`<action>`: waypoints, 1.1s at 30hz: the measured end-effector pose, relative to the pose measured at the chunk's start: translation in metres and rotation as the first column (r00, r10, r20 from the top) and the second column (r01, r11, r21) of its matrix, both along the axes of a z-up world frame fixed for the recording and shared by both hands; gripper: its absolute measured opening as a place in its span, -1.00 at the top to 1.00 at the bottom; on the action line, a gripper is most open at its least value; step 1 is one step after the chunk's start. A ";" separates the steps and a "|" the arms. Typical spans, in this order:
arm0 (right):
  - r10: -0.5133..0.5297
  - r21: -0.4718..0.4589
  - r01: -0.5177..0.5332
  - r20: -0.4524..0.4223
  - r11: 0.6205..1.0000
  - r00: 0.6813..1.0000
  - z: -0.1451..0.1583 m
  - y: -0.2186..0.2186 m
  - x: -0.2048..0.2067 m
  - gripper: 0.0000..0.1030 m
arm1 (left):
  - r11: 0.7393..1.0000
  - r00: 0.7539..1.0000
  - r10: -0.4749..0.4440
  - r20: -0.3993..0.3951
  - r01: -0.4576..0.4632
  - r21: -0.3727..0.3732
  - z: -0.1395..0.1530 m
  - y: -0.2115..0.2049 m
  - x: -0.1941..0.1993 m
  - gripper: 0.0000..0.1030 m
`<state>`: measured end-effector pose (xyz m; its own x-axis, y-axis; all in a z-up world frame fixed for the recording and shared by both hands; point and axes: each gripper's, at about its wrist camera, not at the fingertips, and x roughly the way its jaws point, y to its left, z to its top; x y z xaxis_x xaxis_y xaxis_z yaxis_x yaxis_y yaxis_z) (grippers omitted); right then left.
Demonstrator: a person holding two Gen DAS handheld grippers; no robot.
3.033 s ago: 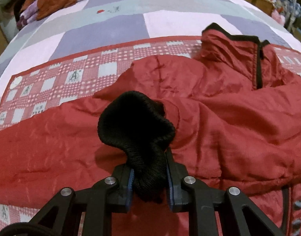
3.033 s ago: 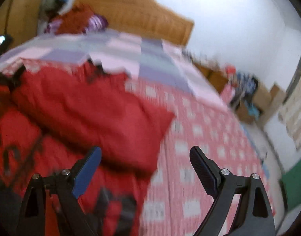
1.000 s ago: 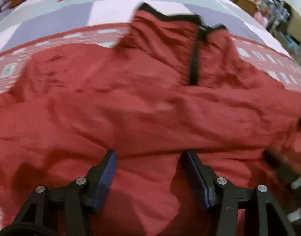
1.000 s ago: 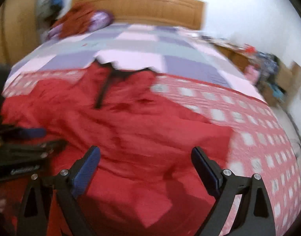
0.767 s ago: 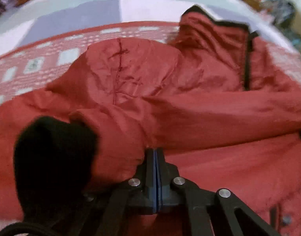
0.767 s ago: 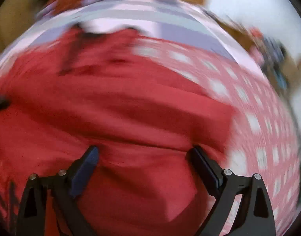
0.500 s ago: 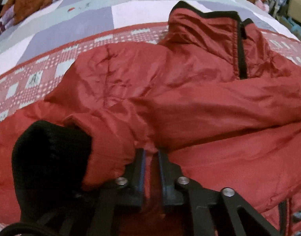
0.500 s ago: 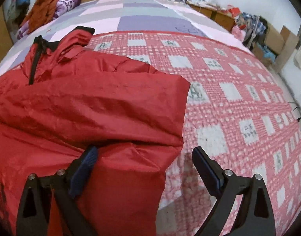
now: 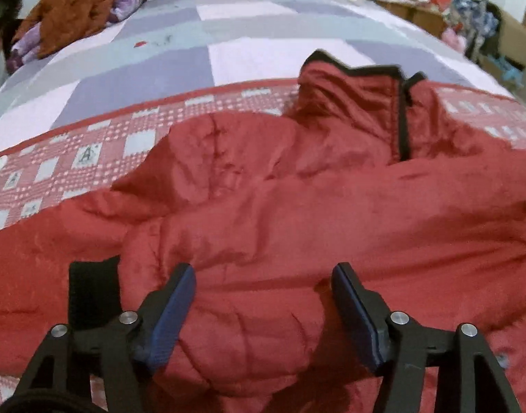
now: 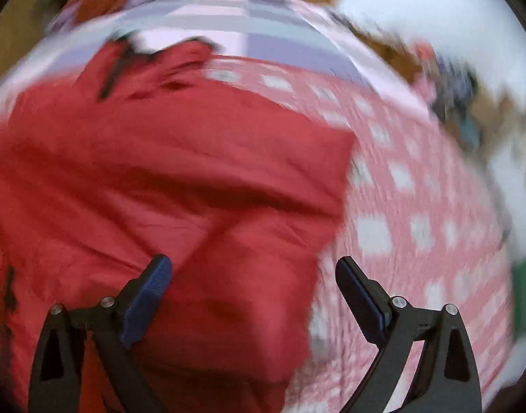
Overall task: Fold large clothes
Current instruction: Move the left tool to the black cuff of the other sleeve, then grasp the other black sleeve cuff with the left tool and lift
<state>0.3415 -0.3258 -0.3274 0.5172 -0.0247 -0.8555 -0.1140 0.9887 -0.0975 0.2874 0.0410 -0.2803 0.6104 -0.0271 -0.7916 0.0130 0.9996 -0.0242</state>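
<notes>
A large red padded jacket [image 9: 297, 206] lies spread on the bed, collar with black trim [image 9: 363, 69] at the far side. Both sleeves lie folded across its body. My left gripper [image 9: 263, 272] is open and empty just above a folded sleeve; the sleeve's black knit cuff [image 9: 91, 289] lies left of its left finger. The right wrist view is blurred: the jacket [image 10: 159, 189] fills its left half, and my right gripper [image 10: 252, 265] is open and empty over the jacket's right edge.
The bed has a red-and-white checked cover [image 9: 73, 158] under the jacket and a purple, grey and pink quilt [image 9: 228, 44] beyond. An orange and purple clothes pile [image 9: 73, 3] lies by the wooden headboard. Boxes and clutter [image 9: 486, 31] stand to the right.
My left gripper was shut on the sleeve near the cuff, then opened and let it go; the sleeve now lies across the jacket. My right gripper stayed open and is moving.
</notes>
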 end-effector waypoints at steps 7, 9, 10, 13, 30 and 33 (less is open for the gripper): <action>-0.037 0.017 0.036 0.091 0.999 0.995 0.037 0.015 -0.022 -0.88 | 0.983 0.997 0.060 0.048 -0.051 -0.177 0.028 0.016 -0.036 -0.50; 0.024 0.014 -0.025 0.116 1.000 0.993 0.044 0.043 -0.026 -0.88 | 0.985 0.993 0.108 0.040 -0.101 -0.142 0.027 0.027 -0.046 -0.50; 0.068 0.023 -0.071 0.129 0.997 0.989 0.048 0.064 -0.029 -0.88 | 0.982 0.990 0.140 0.036 -0.134 -0.137 0.028 0.037 -0.053 -0.50; 0.159 0.052 -0.167 0.140 0.985 0.977 0.052 0.114 -0.032 -0.88 | 0.966 0.972 0.233 0.033 -0.227 -0.124 0.031 0.070 -0.072 -0.50; 0.220 -0.024 -0.219 0.117 0.976 0.968 -0.036 0.223 -0.049 -0.95 | 0.695 0.699 0.715 -0.016 -0.713 -0.094 0.013 0.329 -0.185 -0.51; 0.219 -0.027 -0.218 0.125 0.976 0.968 -0.036 0.223 -0.052 -0.95 | 0.648 0.654 0.756 -0.032 -0.755 -0.106 0.003 0.370 -0.187 -0.51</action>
